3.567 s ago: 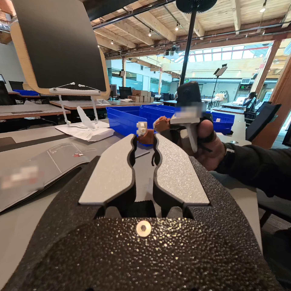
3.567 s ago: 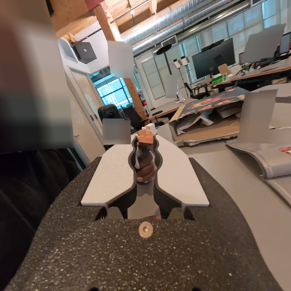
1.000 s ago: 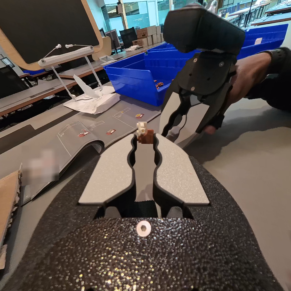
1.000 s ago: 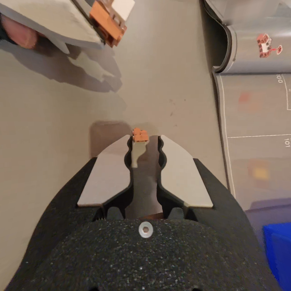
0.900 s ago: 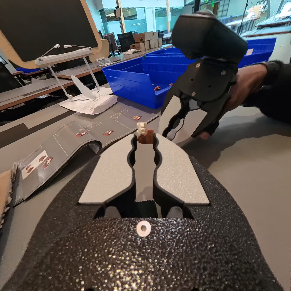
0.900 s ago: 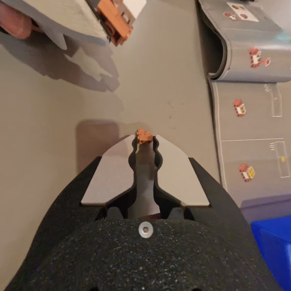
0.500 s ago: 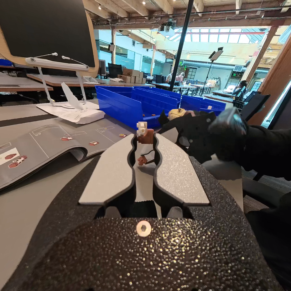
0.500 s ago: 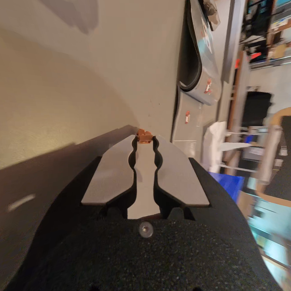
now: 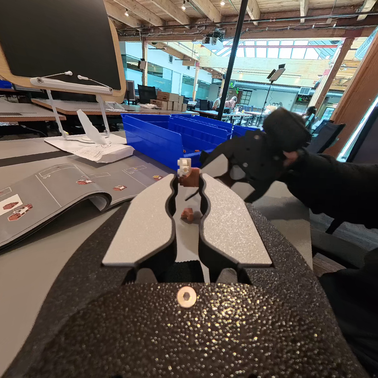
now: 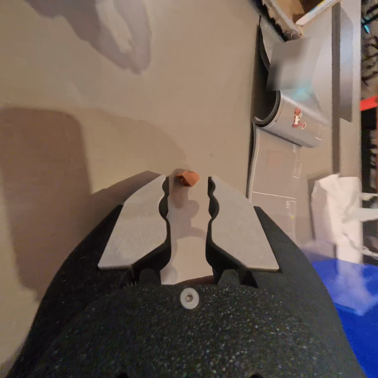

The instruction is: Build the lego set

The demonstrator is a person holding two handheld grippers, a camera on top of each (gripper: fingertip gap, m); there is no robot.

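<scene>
**Left fingers pinch a brown-and-white brick assembly; right fingers spread around a loose brown brick**

In the left wrist view, the left gripper (image 9: 189,180) is seen with its fingers (image 9: 155,214) closed on a small brick assembly (image 9: 187,173): a brown block is pressed between the two tips, and a white studded piece stands up from its top left. The assembly is held in the air above the grey worktop (image 9: 276,204).

Lower down, between the left fingers but on the worktop, a single small brown brick (image 9: 187,212) lies loose and untouched by them.

The same brick (image 10: 187,178) is shown in the right wrist view, tilted on one corner or edge, between the tips of the right gripper (image 10: 188,180). The right fingers (image 10: 143,221) are spread; a clear gap is seen on the right side of the brick, and no pinch is made. The right gripper (image 9: 241,163) is also seen, blurred, in the left wrist view, just beyond the held assembly.

Further out, an open instruction booklet (image 9: 61,188) with brick diagrams lies to the left of the assembly. Behind it stand blue plastic bins (image 9: 155,139) with a few small brown pieces inside, a crumpled white paper (image 9: 102,151), and a dark board on a white stand (image 9: 61,47).
</scene>
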